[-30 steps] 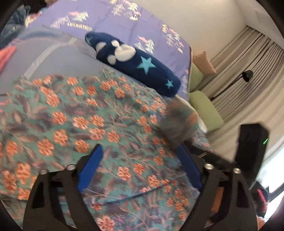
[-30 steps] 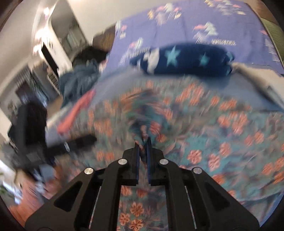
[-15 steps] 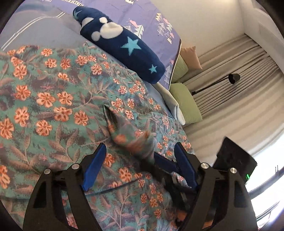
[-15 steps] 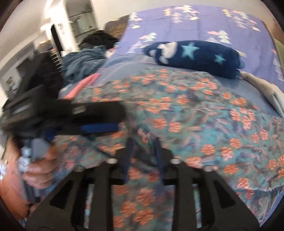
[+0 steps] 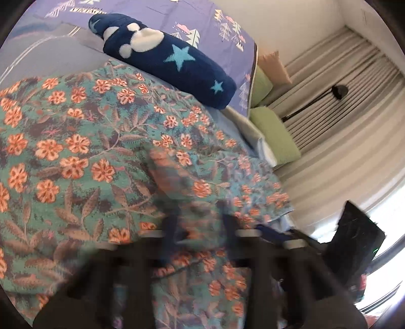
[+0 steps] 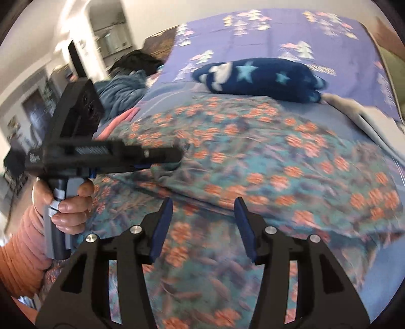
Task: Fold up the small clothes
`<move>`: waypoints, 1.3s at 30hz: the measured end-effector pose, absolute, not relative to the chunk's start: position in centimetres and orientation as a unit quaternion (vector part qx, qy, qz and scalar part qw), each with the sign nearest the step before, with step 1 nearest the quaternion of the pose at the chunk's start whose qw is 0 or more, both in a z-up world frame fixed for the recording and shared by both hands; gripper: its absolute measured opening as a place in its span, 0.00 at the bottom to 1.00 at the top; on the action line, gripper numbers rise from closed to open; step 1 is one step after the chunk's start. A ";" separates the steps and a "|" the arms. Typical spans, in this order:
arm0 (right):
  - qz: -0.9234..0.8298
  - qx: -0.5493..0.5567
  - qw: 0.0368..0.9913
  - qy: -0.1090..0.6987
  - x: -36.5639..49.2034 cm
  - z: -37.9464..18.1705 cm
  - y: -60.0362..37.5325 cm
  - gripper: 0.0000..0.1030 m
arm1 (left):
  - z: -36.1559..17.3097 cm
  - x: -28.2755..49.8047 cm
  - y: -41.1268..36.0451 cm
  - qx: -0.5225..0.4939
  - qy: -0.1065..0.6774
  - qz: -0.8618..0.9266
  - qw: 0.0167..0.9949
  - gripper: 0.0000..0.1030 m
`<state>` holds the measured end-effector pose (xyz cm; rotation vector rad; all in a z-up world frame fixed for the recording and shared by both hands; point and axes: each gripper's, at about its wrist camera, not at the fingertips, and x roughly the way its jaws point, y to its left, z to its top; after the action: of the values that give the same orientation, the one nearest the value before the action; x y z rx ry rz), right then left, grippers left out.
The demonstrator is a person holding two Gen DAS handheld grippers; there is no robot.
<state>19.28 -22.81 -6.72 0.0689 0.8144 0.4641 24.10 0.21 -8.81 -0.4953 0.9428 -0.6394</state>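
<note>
A teal garment with orange flowers (image 5: pixel 76 151) lies spread on the bed, and the right wrist view shows it too (image 6: pixel 278 164). My left gripper (image 5: pixel 200 222) is blurred in its own view. In the right wrist view the left gripper (image 6: pixel 181 151) is shut on a raised fold of the garment, pulled up into a peak. A hand (image 6: pixel 68 202) in an orange sleeve holds it. My right gripper (image 6: pixel 202 205) hovers over the near part of the garment. Its jaws are opening, with nothing between them.
A rolled navy blanket with stars (image 5: pixel 172 60) lies on the purple bedcover (image 5: pixel 152 10) beyond the garment. Green cushions (image 5: pixel 273 136) and curtains are off the bed's right side. A heap of blue clothes (image 6: pixel 121 88) and a pink cloth (image 6: pixel 119 121) lie far left.
The right gripper let go of the raised fold, opened and drew back. The left gripper came in to that fold and shut on it.
</note>
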 end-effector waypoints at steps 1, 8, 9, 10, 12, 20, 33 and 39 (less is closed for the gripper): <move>0.216 0.039 0.894 0.390 19.1 -6.6 -23.5 0.51 | -8.9 24.1 0.1 -0.228 0.442 -0.294 0.816 0.00; 0.104 0.030 0.919 0.379 18.1 -5.8 -28.0 0.58 | -3.0 21.7 2.1 -0.219 0.349 -0.268 0.871 0.00; 0.068 0.017 0.922 0.381 18.1 -5.8 -28.6 0.59 | -1.9 21.2 2.7 -0.216 0.333 -0.264 0.879 0.00; 0.038 0.006 0.923 0.383 18.0 -5.9 -29.2 0.63 | -0.6 20.4 3.7 -0.208 0.313 -0.253 0.891 0.00; -0.017 -0.015 0.921 0.390 17.8 -6.2 -30.3 0.64 | 0.8 19.6 5.2 -0.198 0.292 -0.236 0.906 0.00; -0.011 -0.011 0.908 0.418 18.3 -7.7 -30.7 0.68 | -0.9 19.7 8.0 -0.130 0.336 -0.170 0.917 0.01; -0.020 -0.006 0.902 0.431 18.7 -8.2 -30.9 0.71 | -7.8 22.5 10.8 -0.190 0.439 -0.139 0.867 0.46; -0.023 0.000 0.903 0.429 18.6 -8.2 -31.2 0.72 | -5.8 21.8 8.8 -0.157 0.406 -0.140 0.889 0.05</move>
<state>18.62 -31.23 -8.18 0.0004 0.8870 -0.0480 21.83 8.78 -5.79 -0.3263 0.8434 -0.2903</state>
